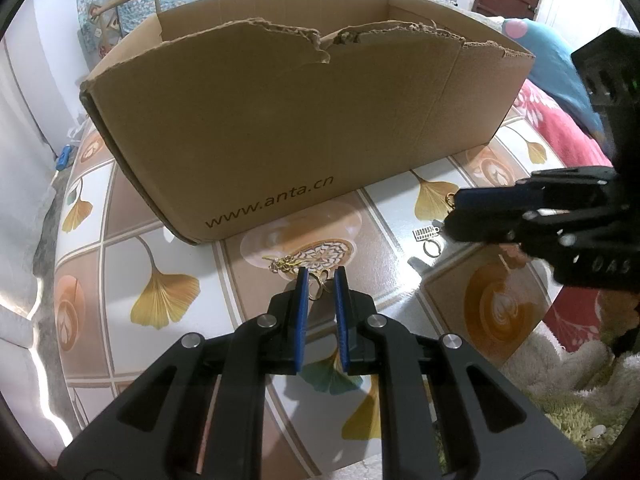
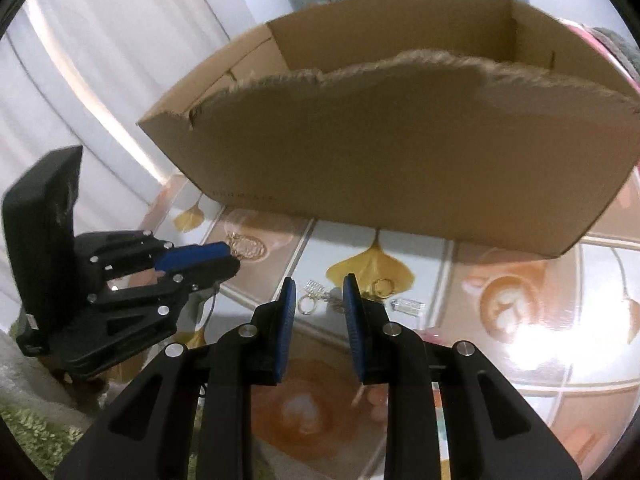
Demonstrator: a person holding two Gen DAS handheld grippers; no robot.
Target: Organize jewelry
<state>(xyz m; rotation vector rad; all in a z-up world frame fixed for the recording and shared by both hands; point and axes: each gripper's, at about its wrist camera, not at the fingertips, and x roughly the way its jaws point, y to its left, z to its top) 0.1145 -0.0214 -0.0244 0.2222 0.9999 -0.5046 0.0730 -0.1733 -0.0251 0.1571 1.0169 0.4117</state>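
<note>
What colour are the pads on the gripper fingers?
Blue pads on black fingers, clearest in the left wrist view.

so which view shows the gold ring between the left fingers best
The left wrist view: the gold ring sits right between the left gripper tips, close and sharp on the table. In the right wrist view that gripper appears side-on and the ring itself cannot be made out.

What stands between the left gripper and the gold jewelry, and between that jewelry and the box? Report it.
Nothing visible blocks the left gripper: the gold jewelry already lies between its open fingers. Toward the cardboard box, only the box's own near wall stands in the way; the piece must be lifted over its torn top edge.
</note>
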